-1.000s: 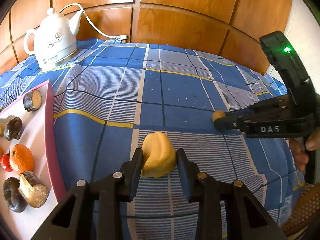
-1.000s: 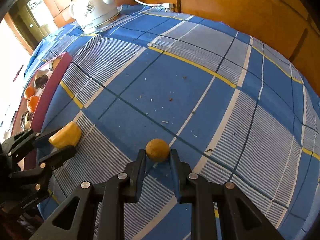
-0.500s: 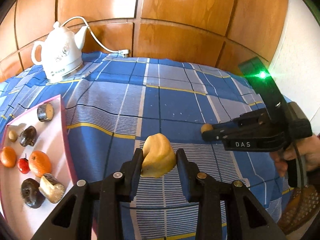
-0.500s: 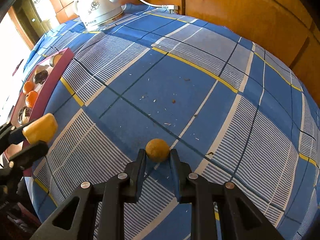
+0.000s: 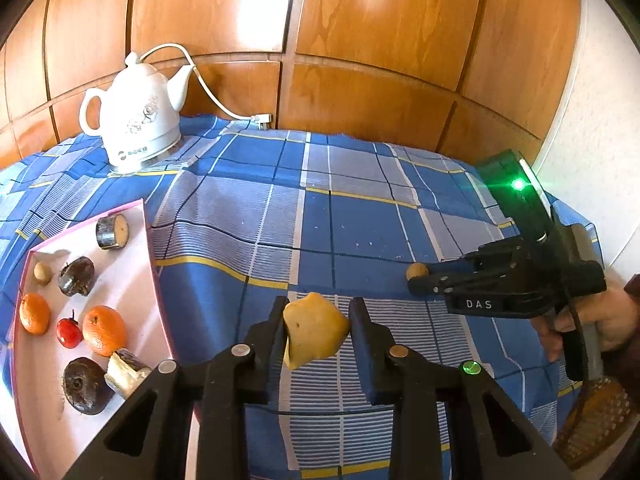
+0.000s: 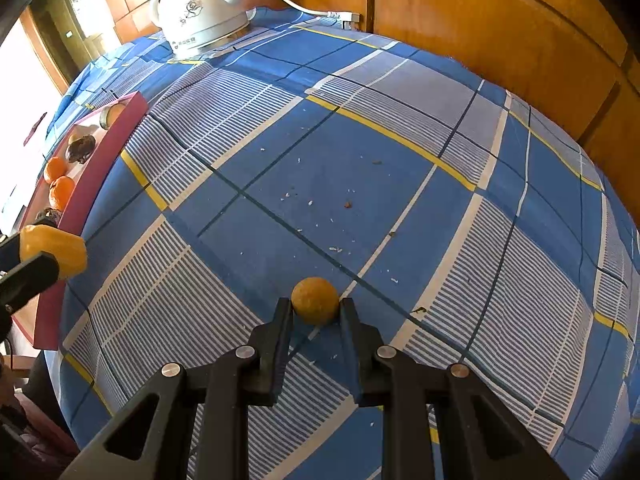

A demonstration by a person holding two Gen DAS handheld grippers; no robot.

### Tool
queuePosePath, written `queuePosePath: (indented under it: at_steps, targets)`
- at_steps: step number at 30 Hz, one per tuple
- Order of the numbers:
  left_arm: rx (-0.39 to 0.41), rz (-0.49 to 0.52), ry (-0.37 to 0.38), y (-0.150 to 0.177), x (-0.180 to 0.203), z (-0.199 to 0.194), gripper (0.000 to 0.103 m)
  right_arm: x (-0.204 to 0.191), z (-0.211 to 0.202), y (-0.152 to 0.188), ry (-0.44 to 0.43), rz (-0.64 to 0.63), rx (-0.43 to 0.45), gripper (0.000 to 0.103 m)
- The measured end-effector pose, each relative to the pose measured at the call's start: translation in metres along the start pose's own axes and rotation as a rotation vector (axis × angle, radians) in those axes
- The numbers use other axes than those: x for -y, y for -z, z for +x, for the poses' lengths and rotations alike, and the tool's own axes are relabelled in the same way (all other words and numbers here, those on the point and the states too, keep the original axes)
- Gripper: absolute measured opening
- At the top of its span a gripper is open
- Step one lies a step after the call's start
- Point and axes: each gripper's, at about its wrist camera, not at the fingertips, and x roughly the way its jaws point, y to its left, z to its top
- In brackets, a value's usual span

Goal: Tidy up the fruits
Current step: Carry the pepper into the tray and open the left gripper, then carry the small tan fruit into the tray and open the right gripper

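My left gripper is shut on a lumpy yellow fruit piece and holds it above the blue checked tablecloth, just right of the pink tray. The yellow piece also shows in the right wrist view. My right gripper is shut on a small round tan fruit low over the cloth; the fruit also shows in the left wrist view. The tray holds two oranges, a small red fruit, dark round fruits and cut pieces.
A white electric kettle with its cord stands at the back left of the table, against the wooden panel wall. Small crumbs lie on the cloth. The table edge drops off at the right, where a woven chair seat shows.
My left gripper has lifted the yellow piece off the cloth and drawn back towards the tray. The right gripper keeps hold of the round fruit and has hardly moved.
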Motion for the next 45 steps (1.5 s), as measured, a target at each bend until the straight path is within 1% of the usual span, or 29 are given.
queuePosePath:
  at_steps: [4, 6, 8, 14, 18, 23, 27, 32, 36, 39, 40, 45]
  targets:
    - [0.007, -0.017, 0.013, -0.001, -0.005, -0.005, 0.030, -0.001, 0.000, 0.000, 0.004, -0.004, 0.000, 0.024]
    - [0.006, -0.045, 0.034, -0.002, -0.012, -0.008, 0.030, -0.001, 0.000, 0.000, 0.005, -0.005, 0.000, 0.024]
    - [0.008, -0.070, 0.039, -0.003, -0.020, -0.013, 0.030, -0.001, 0.000, -0.001, 0.006, -0.004, 0.000, 0.024]
    - [0.026, -0.179, 0.033, -0.002, -0.065, -0.036, 0.030, -0.001, 0.000, -0.001, 0.008, -0.008, -0.001, 0.024]
    - [0.040, -0.234, -0.025, 0.005, -0.097, -0.051, 0.030, -0.002, 0.000, -0.001, 0.011, -0.006, -0.001, 0.024]
    - [0.050, -0.293, -0.150, 0.015, -0.141, -0.064, 0.030, -0.002, 0.000, 0.000, 0.012, -0.006, -0.001, 0.024]
    - [0.053, -0.335, -0.241, 0.021, -0.175, -0.067, 0.030, -0.002, 0.000, 0.000, 0.012, -0.007, -0.001, 0.024]
    - [0.026, -0.364, -0.303, 0.029, -0.204, -0.057, 0.031, -0.002, 0.000, 0.000, 0.012, -0.007, -0.001, 0.024]
    - [0.001, -0.403, -0.298, 0.038, -0.212, -0.050, 0.033, -0.002, 0.000, 0.000, 0.013, -0.007, -0.001, 0.024]
    - [0.002, -0.402, -0.305, 0.044, -0.210, -0.053, 0.039, -0.002, 0.000, 0.000, 0.012, -0.006, -0.001, 0.024]
    - [0.003, -0.408, -0.310, 0.045, -0.210, -0.055, 0.040, -0.002, 0.000, 0.000, 0.013, -0.007, -0.001, 0.024]
    - [0.011, -0.398, -0.355, 0.052, -0.200, -0.064, 0.040, -0.002, 0.000, 0.000, 0.016, -0.006, 0.000, 0.024]
